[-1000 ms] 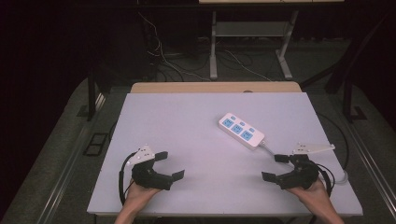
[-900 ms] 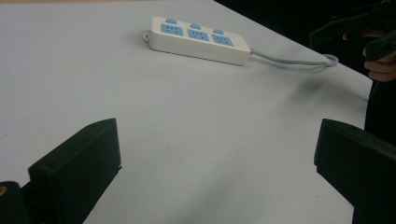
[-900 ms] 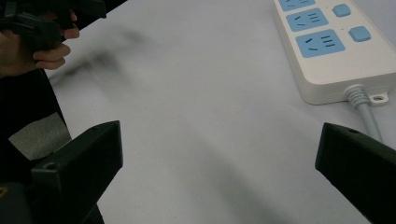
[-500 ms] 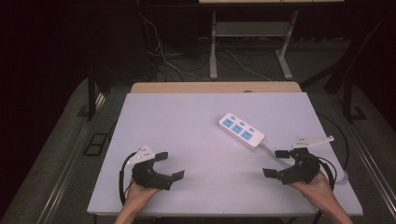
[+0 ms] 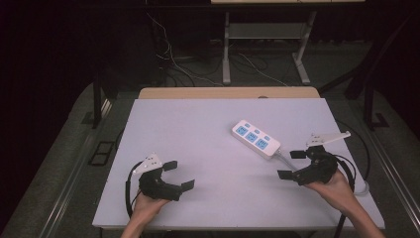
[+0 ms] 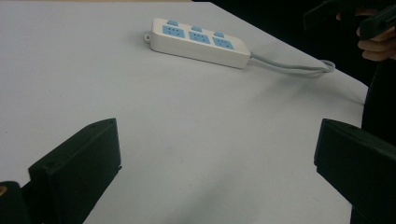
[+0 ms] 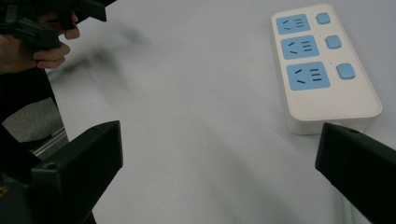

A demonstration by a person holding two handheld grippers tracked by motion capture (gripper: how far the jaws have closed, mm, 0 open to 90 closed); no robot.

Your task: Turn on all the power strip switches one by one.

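Power strip on the table, both tongs empty

The power strip (white, blue sockets) lies on the table just beside the right tongs, well apart from the left tongs; both gape wide, gripping nothing.

A white tabletop was lit against a dark room. Beyond its far edge, tangled cables were strewn across grey floor beneath a metal-legged bench.

no readable text, labels or brand marks, power strip faces plain, only blue sockets and buttons
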